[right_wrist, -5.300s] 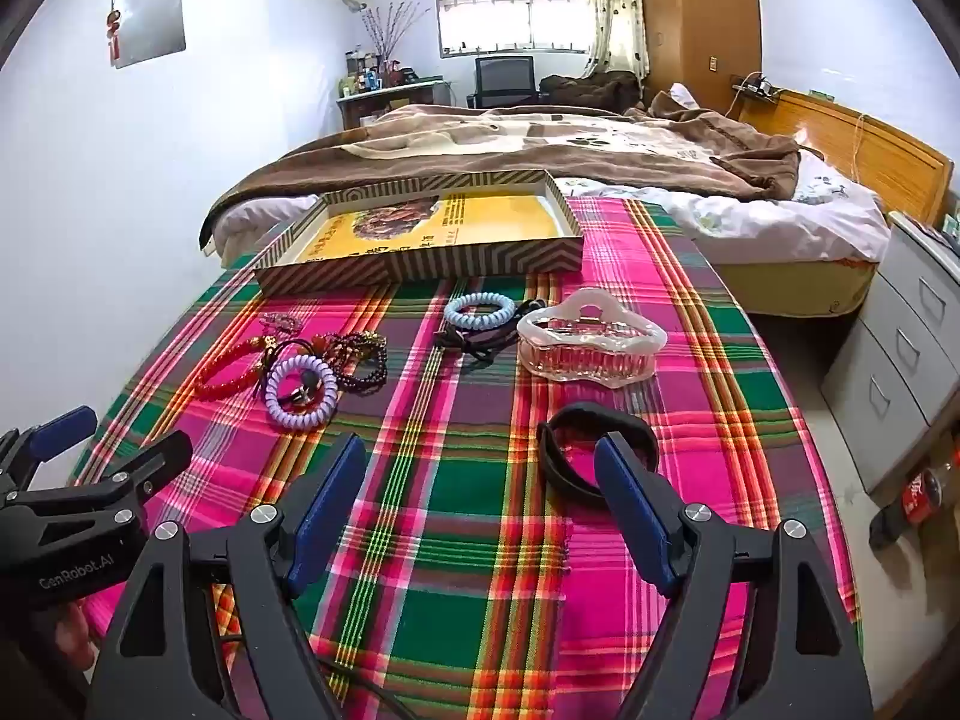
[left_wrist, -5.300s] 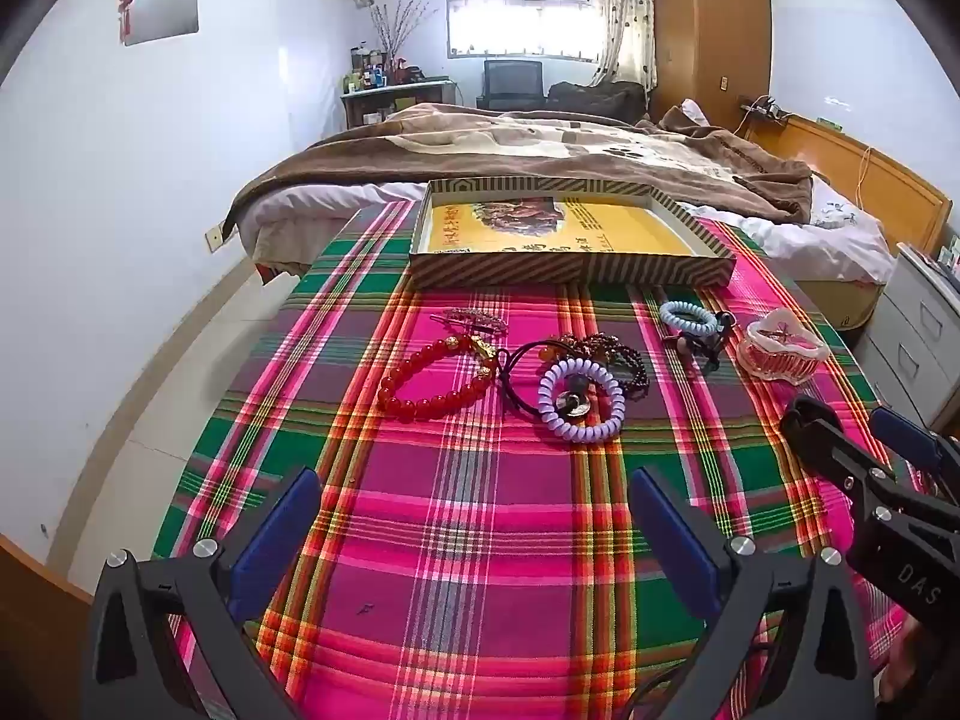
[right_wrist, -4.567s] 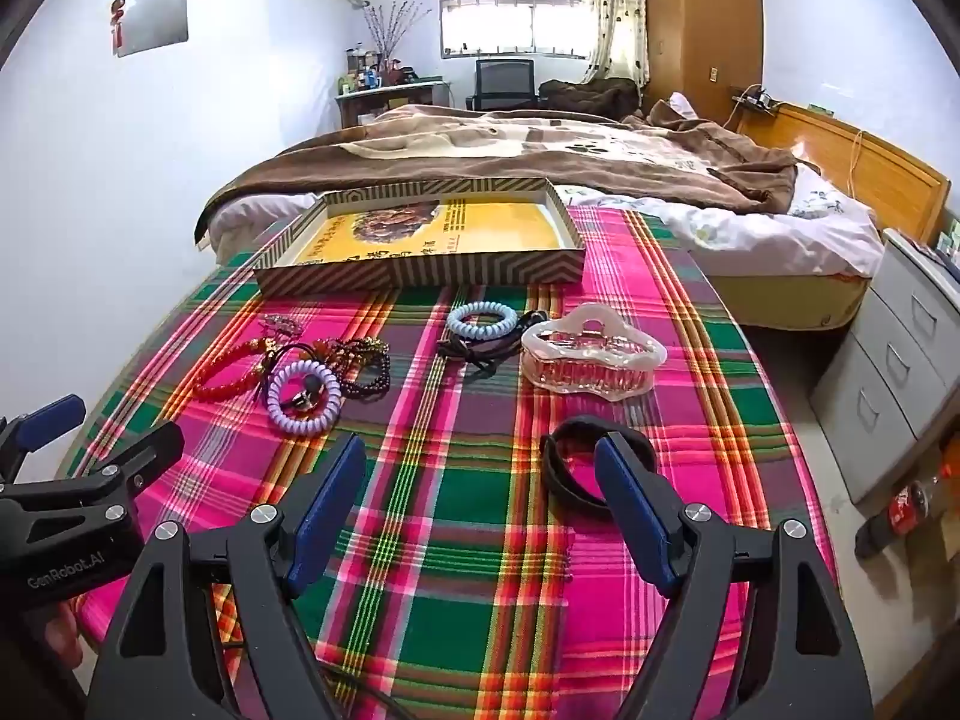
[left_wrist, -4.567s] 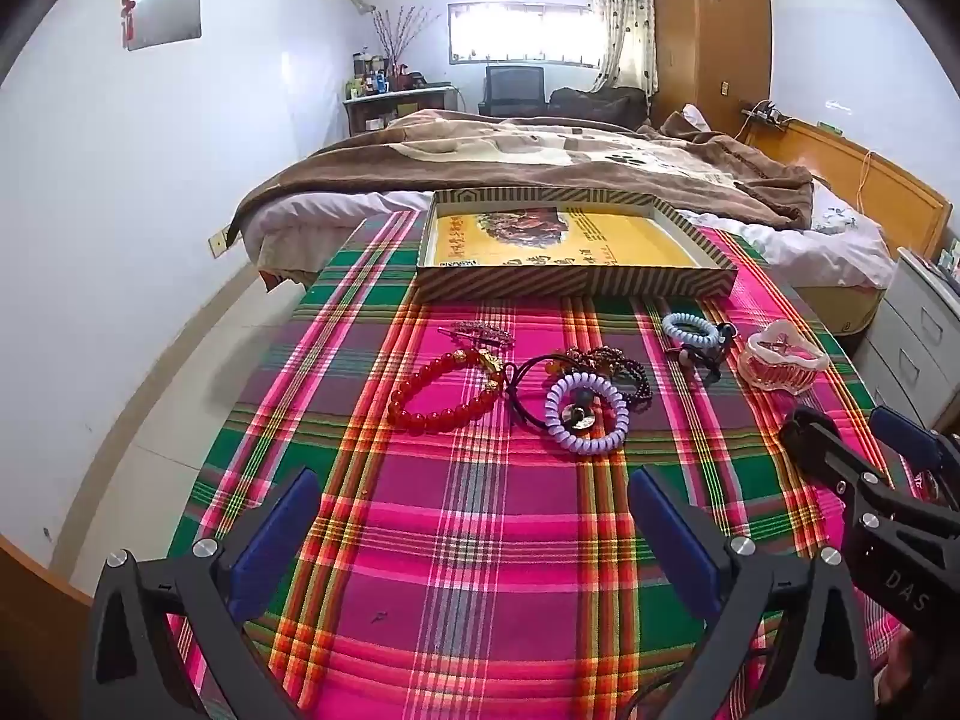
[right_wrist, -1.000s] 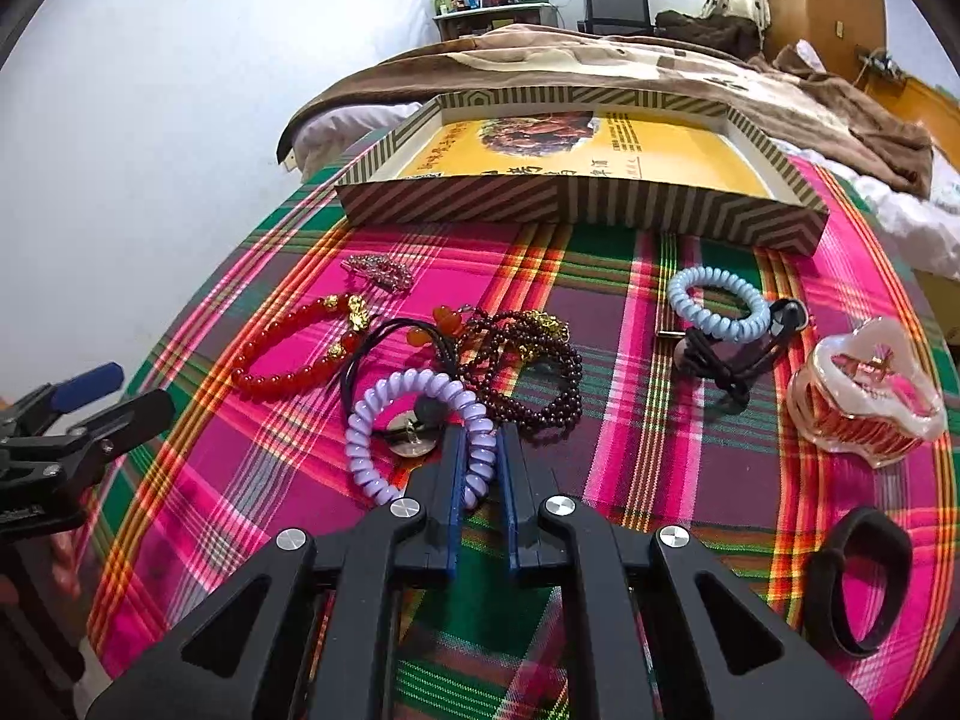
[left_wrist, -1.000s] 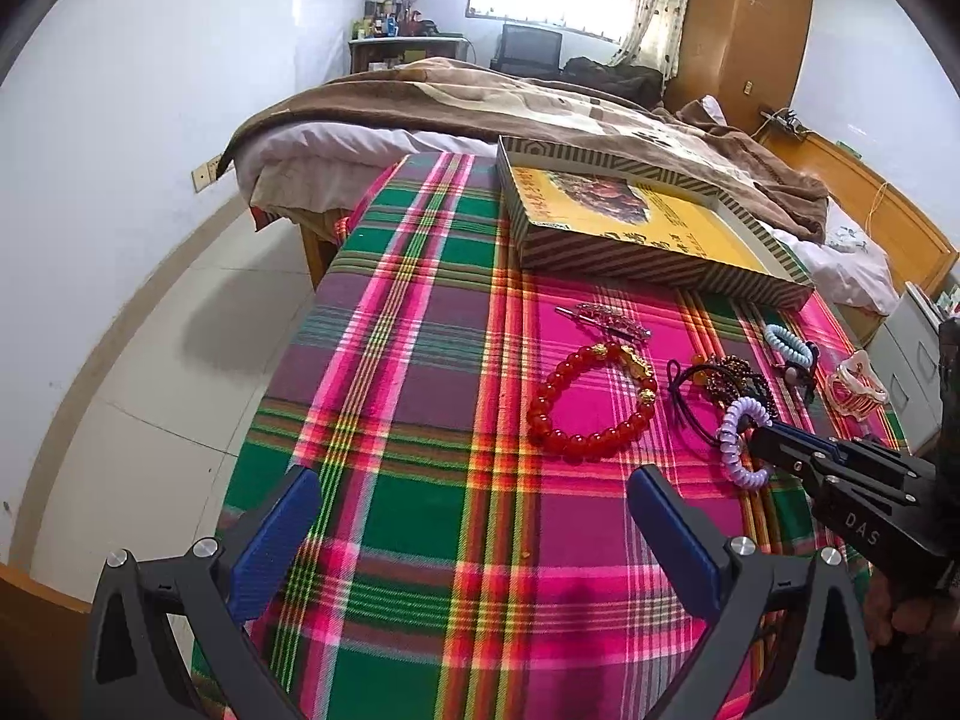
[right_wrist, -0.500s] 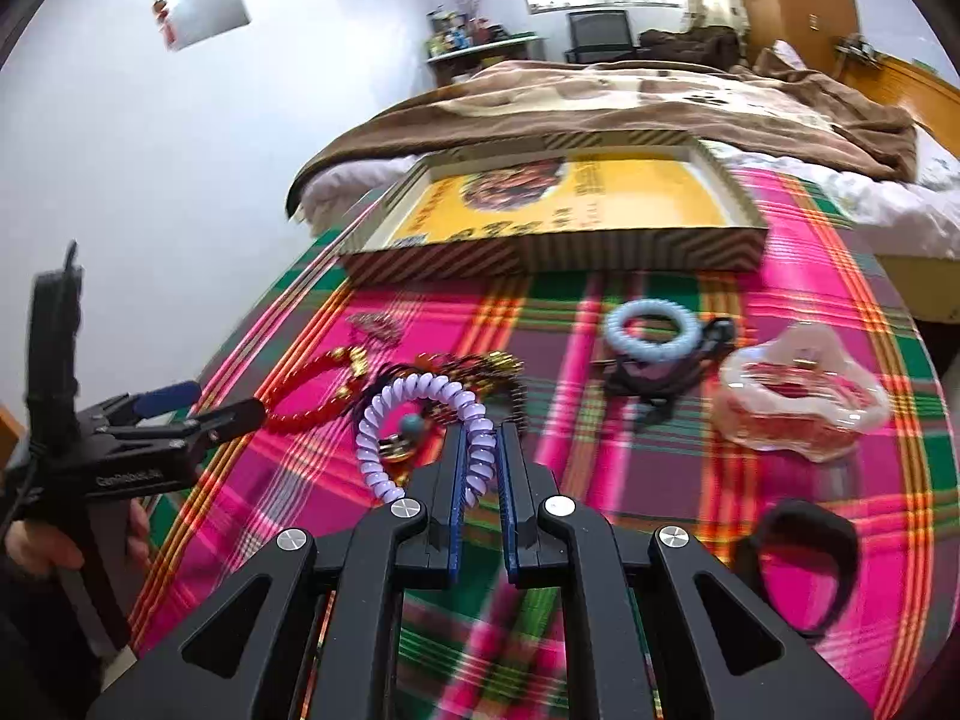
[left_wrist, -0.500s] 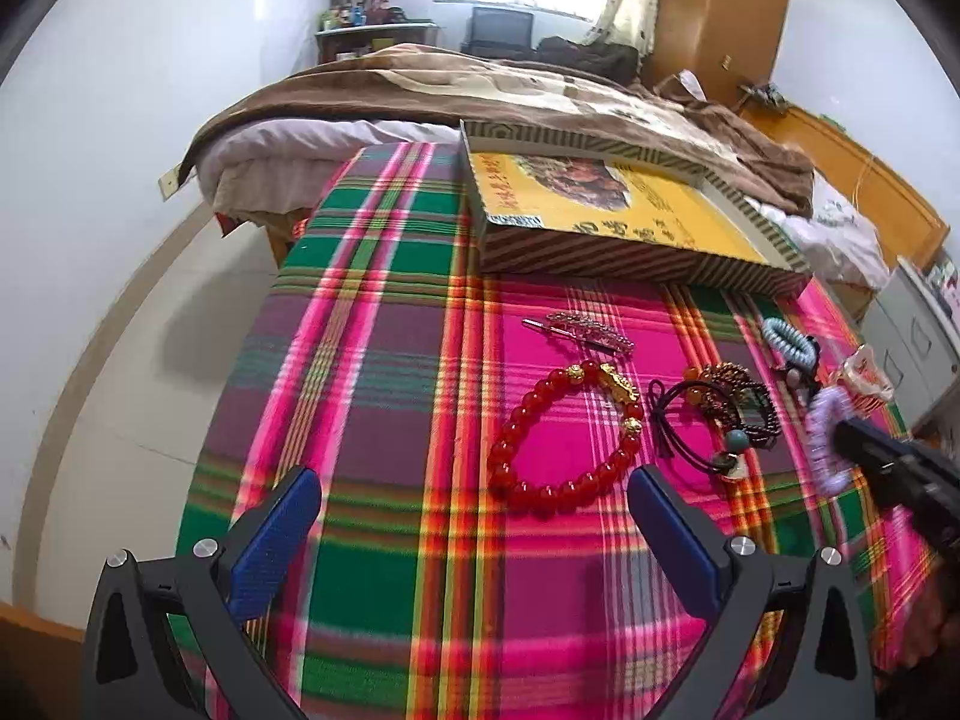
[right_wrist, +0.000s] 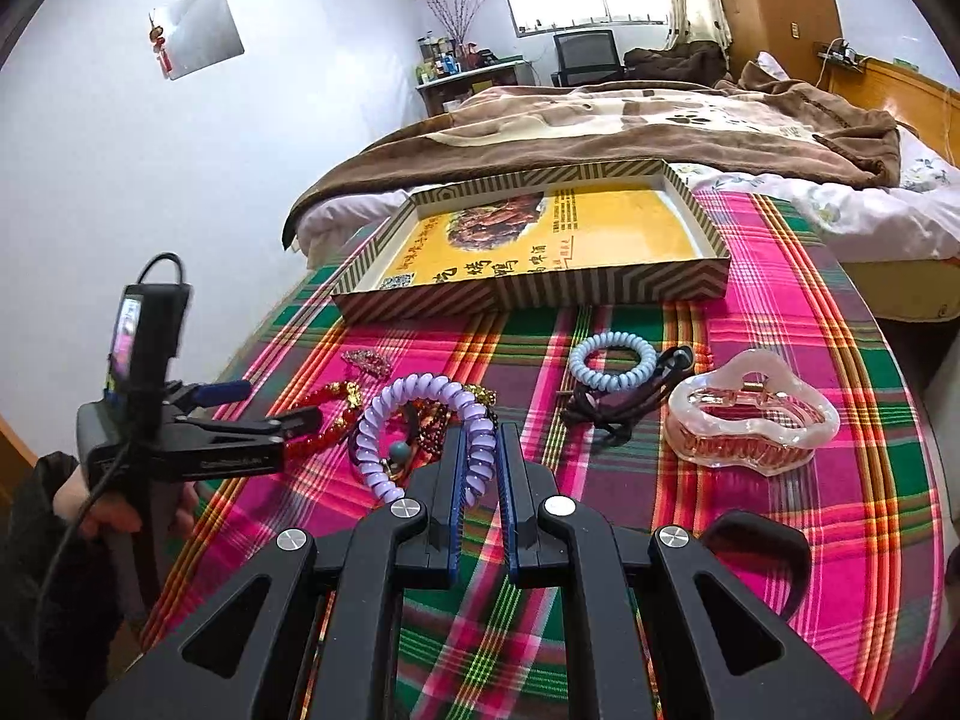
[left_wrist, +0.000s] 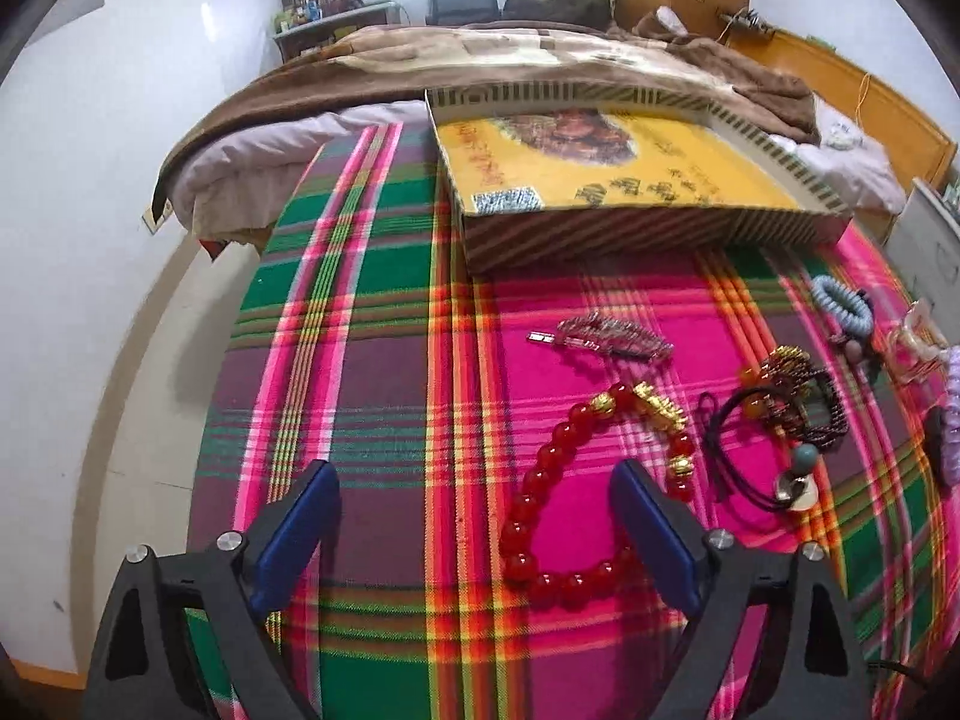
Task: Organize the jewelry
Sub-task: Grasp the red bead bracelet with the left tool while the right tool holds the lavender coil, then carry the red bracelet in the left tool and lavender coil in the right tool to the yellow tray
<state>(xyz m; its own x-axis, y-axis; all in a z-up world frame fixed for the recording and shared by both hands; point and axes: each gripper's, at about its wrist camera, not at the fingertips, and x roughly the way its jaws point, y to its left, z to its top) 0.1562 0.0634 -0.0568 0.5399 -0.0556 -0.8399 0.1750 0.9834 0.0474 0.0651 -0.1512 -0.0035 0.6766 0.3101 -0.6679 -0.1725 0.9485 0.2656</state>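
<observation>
My right gripper [right_wrist: 483, 468] is shut on a purple spiral hair tie [right_wrist: 420, 402], which hangs raised above the plaid cloth; it also shows at the right edge of the left wrist view as the purple hair tie [left_wrist: 951, 414]. My left gripper [left_wrist: 474, 510] hovers low over a red bead bracelet [left_wrist: 540, 492] with its jaws wide and closing. The bracelet's left arc lies between the fingers and the pads do not touch it. A striped box [right_wrist: 540, 294] with a yellow floor sits at the far end of the table.
A silver hair clip [left_wrist: 606, 339], dark bead bracelets with a black cord [left_wrist: 792, 408], a blue spiral tie [right_wrist: 606, 360], a clear pink claw clip [right_wrist: 750, 414] and a black band [right_wrist: 756, 552] lie on the cloth. A bed [right_wrist: 660, 114] stands beyond the table.
The right gripper has lifted the purple hair tie off the cloth. The left gripper has moved right and down over the red bracelet, and its jaws have narrowed a little.
</observation>
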